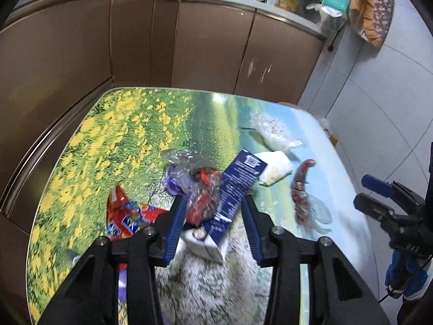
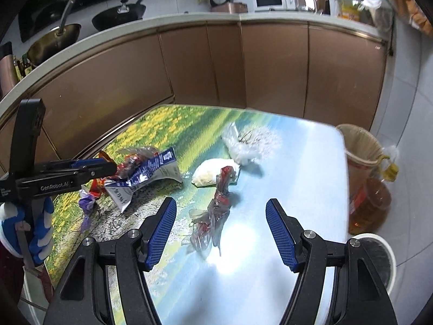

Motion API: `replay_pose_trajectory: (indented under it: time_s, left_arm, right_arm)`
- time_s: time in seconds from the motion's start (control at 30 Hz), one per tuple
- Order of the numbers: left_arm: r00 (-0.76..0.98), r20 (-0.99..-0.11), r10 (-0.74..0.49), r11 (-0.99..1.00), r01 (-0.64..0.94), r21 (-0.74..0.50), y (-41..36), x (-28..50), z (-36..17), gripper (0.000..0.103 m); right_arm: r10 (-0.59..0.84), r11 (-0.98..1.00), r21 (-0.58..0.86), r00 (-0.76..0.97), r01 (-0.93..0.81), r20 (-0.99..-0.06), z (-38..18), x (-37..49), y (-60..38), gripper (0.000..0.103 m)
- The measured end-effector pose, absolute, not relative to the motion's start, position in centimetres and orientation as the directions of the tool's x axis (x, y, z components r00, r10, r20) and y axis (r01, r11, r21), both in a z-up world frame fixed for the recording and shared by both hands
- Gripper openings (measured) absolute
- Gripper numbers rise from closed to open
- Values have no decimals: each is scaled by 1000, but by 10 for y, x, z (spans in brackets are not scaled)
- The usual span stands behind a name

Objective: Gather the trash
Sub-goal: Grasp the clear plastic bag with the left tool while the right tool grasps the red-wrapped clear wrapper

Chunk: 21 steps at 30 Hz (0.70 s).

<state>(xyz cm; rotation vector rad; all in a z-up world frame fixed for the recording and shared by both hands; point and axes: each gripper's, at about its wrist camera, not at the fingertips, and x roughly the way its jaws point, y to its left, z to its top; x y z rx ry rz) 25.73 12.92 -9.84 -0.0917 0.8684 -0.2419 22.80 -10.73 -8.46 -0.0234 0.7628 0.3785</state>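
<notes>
Nearest in the left wrist view, the left tongs [image 1: 213, 211] point down at a surface [image 1: 113, 140] printed with yellow flowers and a green field. Their blue pads are spread on either side of a blue and white carton [image 1: 235, 187] and a crumpled red wrapper [image 1: 201, 203]; whether the pads press on these cannot be told. A red and orange snack bag [image 1: 130, 216] lies just left of them.

In the right wrist view, the right tongs [image 2: 220, 224] stand spread and empty above a clear and red plastic wrapper [image 2: 213, 216]. Beyond it lie a pale lump [image 2: 208, 173] and a clear plastic bag [image 2: 240, 146].

A woven basket [image 2: 357, 146] and an oil bottle [image 2: 370, 200] stand beside the surface's right edge. Brown cabinets [image 2: 270, 62] run behind.
</notes>
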Motion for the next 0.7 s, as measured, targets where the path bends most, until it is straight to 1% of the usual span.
replay_pose_trajectory:
  time_s: [0.07, 0.17, 0.33, 0.37, 0.43, 0.5, 0.57, 0.63, 0.7]
  left_arm:
    - [604, -758, -245, 969, 172, -176, 128, 266, -105, 34]
    - [588, -771, -244, 969, 174, -174, 126, 274, -112, 33]
    - [574, -781, -248, 968, 177, -177, 125, 279, -118, 27]
    - [573, -781, -248, 968, 177, -177, 124, 279, -119, 24]
    - [571, -781, -251, 967, 177, -182, 124, 279, -121, 21]
    - [571, -781, -254, 967, 174, -187, 124, 279, -122, 16]
    - [570, -779, -262, 965, 177, -194, 125, 278, -122, 13]
    - [571, -775, -269, 963, 188, -195, 124, 275, -121, 11]
    - [578, -771, -268, 963, 190, -192, 124, 273, -118, 10]
  right_arm:
    - [337, 928, 131, 639, -348, -692, -93, 238, -104, 67]
    - [350, 923, 151, 606, -354, -714, -109, 254, -97, 65]
    - [363, 918, 178, 569, -354, -738, -125, 266, -90, 62]
    - [365, 917, 184, 562, -353, -742, -129, 267, -89, 60]
    - [363, 918, 185, 555, -350, -748, -132, 268, -88, 54]
    - [363, 918, 190, 542, -349, -758, -137, 269, -87, 46]
    - [363, 918, 197, 531, -345, -766, -141, 270, -87, 42]
    - [366, 917, 204, 523, -342, -770, -143, 270, -88, 33]
    - [373, 915, 217, 512, -340, -774, -146, 270, -89, 17]
